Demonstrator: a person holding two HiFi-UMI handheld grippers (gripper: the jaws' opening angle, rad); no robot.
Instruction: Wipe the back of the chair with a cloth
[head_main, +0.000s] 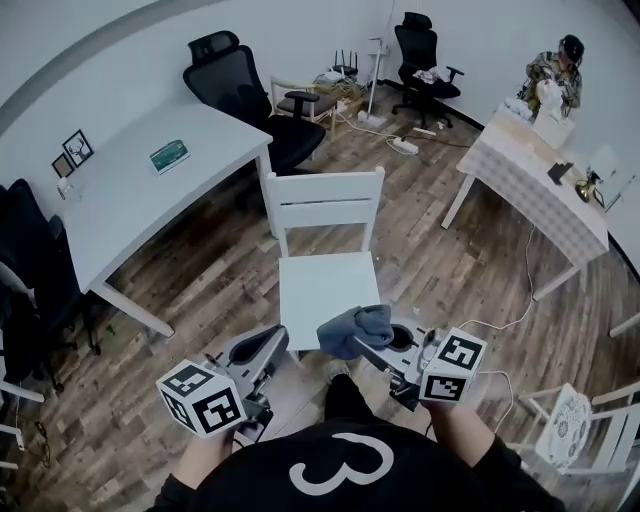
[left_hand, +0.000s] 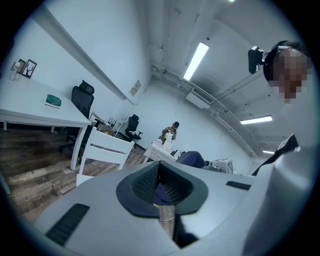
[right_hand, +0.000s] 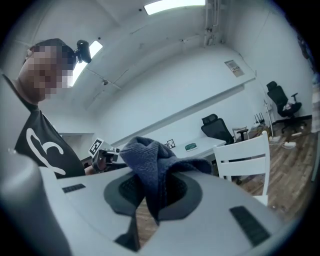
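Worktop (head_main: 150, 190) in white is standing at the left of the head view, with a white wooden chair (head_main: 325, 285) just beside its corner, the slatted chair back (head_main: 322, 200) facing away from the person. A dark blue cloth (head_main: 355, 328) is hanging bunched over the front edge of the seat, well short of the back. The right gripper (head_main: 365, 345) is pinching it: its fingers (right_hand: 120, 192) are closing on a fold, the rest bulging above them. The left gripper (head_main: 268, 345) is hovering beside the seat's front corner, its fingers (left_hand: 142, 185) sitting narrow and gripping nothing.
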